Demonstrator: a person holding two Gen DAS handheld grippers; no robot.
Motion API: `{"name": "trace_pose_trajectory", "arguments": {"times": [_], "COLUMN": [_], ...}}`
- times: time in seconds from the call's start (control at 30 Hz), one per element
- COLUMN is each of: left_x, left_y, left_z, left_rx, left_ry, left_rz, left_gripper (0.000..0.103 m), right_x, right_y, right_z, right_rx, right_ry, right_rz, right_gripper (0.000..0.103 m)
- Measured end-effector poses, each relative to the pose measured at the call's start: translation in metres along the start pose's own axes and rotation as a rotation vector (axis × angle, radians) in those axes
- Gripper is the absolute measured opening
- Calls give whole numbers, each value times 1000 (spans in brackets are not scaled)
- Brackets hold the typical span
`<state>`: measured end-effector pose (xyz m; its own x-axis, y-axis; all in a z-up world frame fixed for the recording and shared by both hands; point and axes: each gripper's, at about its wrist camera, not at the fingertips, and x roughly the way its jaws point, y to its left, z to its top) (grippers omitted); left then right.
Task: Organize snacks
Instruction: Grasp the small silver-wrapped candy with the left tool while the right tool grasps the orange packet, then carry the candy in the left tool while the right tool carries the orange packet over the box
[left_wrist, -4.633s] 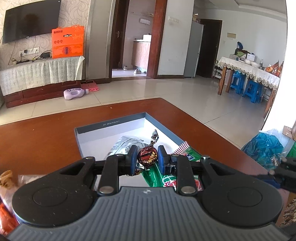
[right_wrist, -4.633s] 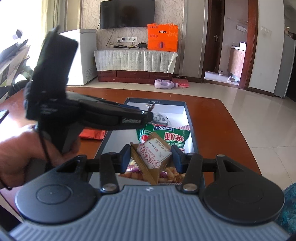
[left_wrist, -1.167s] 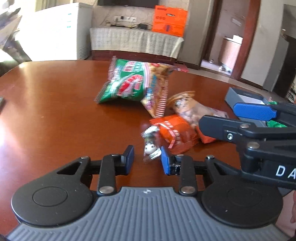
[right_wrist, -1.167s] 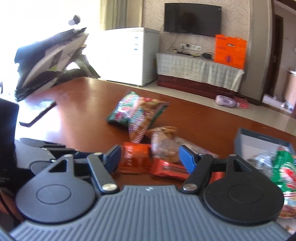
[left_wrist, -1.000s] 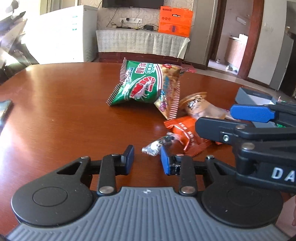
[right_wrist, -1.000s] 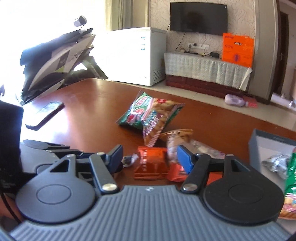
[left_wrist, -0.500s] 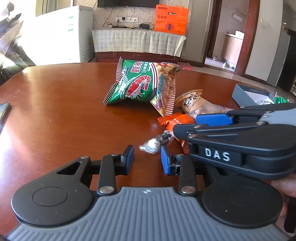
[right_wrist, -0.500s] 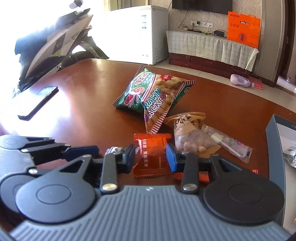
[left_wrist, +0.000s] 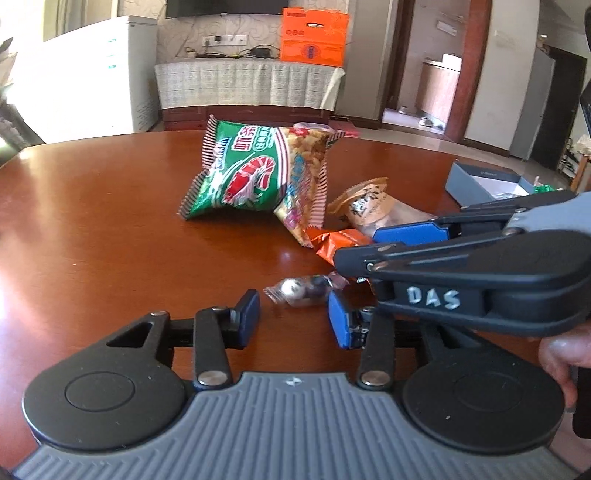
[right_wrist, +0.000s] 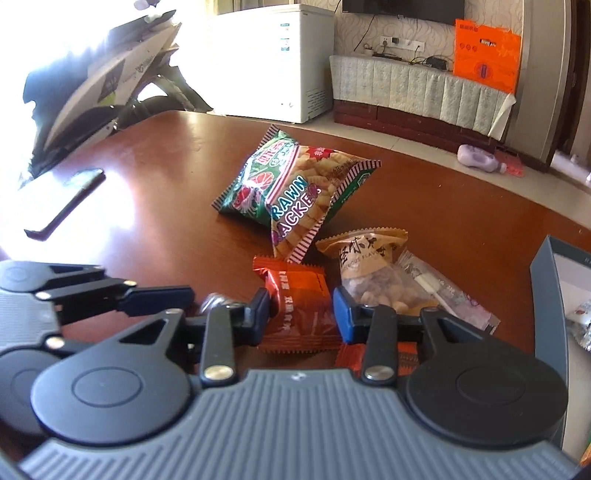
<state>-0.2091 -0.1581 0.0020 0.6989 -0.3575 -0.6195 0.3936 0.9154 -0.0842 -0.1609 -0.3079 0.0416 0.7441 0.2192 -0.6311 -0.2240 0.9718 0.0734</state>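
Observation:
On the brown table (left_wrist: 110, 229) a small silver wrapped candy (left_wrist: 299, 290) lies just ahead of my left gripper (left_wrist: 293, 319). Its jaws are opening and the pads stand clear of the candy. My right gripper (right_wrist: 301, 317) is closing on an orange snack packet (right_wrist: 299, 295), with both pads against its sides. From the left wrist view the right gripper's fingers (left_wrist: 410, 234) reach in over that orange packet (left_wrist: 340, 240). Behind lie a green prawn cracker bag (right_wrist: 291, 188) and a tan nut pouch (right_wrist: 369, 258).
A grey open box (right_wrist: 546, 295) stands at the right edge, with wrappers inside. A clear sachet (right_wrist: 454, 299) and a second orange packet (right_wrist: 402, 360) lie beside the right fingers. A dark phone (right_wrist: 66, 203) rests far left on the table. A person's hand (left_wrist: 557, 358) holds the right gripper.
The right gripper came forward and down over the orange packet and its jaws narrowed around it. The left jaws widened, and the candy now lies free in front of them.

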Motion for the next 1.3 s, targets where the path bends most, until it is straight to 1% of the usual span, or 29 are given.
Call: {"name": "trace_pose_trajectory", "arguments": {"times": [0.07,0.17,0.23,0.37,0.4,0.47,0.57,0.7,0.9,1.03,1.3], "left_x": [2,6,8,8,7,5,2,-1,-14,-24,-50], "left_y": [-2,-9,-12,-16,-16,-12,-16,-13,-10,-12,-23], "left_z": [1,2,2,0,0,-1,-4,-4,-1,0,1], "left_rx": [23,75,93,112,112,90,93,53,39,38,73], "left_ry": [1,0,-5,-7,-8,-7,-9,-12,-37,-50,-76], "left_rz": [-4,-21,-58,-86,-90,-106,-90,-78,-63,-60,-60], "left_gripper": [50,50,50,39,36,32,30,29,28,28,28], "right_x": [-5,-6,-6,-4,-3,0,3,0,-27,-49,-92], "right_y": [-3,-3,-5,-1,0,4,13,12,15,18,18], "right_z": [0,-3,-3,-3,-3,-4,-4,-2,-1,-2,-6], "right_rx": [18,1,11,-9,-9,-25,-91,-77,-62,-60,-51], "right_ry": [1,18,21,20,16,9,7,1,-44,-79,-145], "right_rz": [6,-2,-2,-11,-15,-29,-46,-37,-21,-29,-48], "right_gripper": [36,35,35,35,35,36,36,34,34,34,34]}}
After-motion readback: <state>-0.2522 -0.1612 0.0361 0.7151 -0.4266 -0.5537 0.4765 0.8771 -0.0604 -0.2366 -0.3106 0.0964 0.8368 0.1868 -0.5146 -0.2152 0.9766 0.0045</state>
